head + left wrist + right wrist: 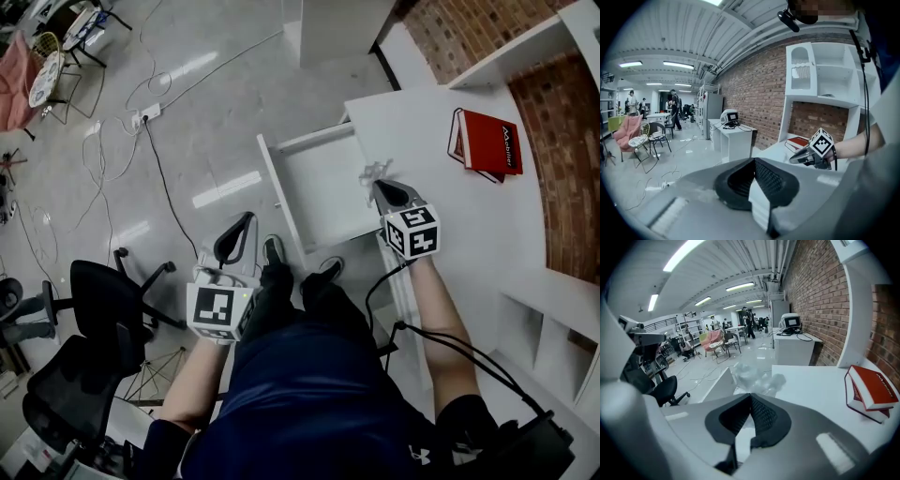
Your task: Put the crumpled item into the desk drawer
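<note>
The crumpled item (374, 172) is a wad of clear plastic film at the desk's left edge, beside the open white drawer (319, 187). My right gripper (377, 184) has its jaws closed together, and the wad (753, 376) bulges out just past its tips (751, 396), seemingly pinched there. The drawer's side wall (716, 386) lies just left of the wad, with the white desk (815, 380) to the right. My left gripper (249, 217) hangs over the floor left of the drawer, shut (754, 161) with nothing in it.
A red book (489, 142) lies on the desk at the far right, in front of a brick wall. White shelf units (553, 309) stand on the right. Black office chairs (103, 300) and floor cables (141, 117) are on the left. My legs are under the drawer front.
</note>
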Motion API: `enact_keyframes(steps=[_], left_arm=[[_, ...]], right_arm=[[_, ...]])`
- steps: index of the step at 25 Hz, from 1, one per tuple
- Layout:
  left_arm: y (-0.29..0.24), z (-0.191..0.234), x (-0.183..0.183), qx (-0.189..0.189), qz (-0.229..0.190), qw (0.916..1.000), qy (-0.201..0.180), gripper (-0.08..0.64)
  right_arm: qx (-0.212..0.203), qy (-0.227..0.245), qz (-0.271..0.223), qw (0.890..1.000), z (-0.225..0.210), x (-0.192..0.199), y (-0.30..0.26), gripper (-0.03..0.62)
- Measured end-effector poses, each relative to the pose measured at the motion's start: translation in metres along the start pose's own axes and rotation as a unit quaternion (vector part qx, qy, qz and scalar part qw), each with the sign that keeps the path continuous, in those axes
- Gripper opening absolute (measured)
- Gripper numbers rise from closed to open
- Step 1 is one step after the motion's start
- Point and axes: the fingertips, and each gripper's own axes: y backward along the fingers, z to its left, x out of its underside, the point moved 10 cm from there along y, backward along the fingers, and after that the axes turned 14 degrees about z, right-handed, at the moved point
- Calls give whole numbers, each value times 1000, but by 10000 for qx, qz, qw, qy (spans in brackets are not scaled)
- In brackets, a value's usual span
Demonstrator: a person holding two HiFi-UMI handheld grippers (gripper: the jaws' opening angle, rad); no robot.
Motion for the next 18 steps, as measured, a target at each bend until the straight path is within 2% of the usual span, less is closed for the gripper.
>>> enact_keyframes(steps=[4,11,18], left_arm=[[-1,12,-2,-6,83,9995,313,3],[-1,49,6,-127,271,9988,388,3],[0,82,29,-255,552,9971,459,3]], right_arm=[[-177,69,112,9998,21,-16,-28,5],[-434,152,477,9978,47,-34,-94,5],[-513,179,966,9938,62,-33,-165,5]])
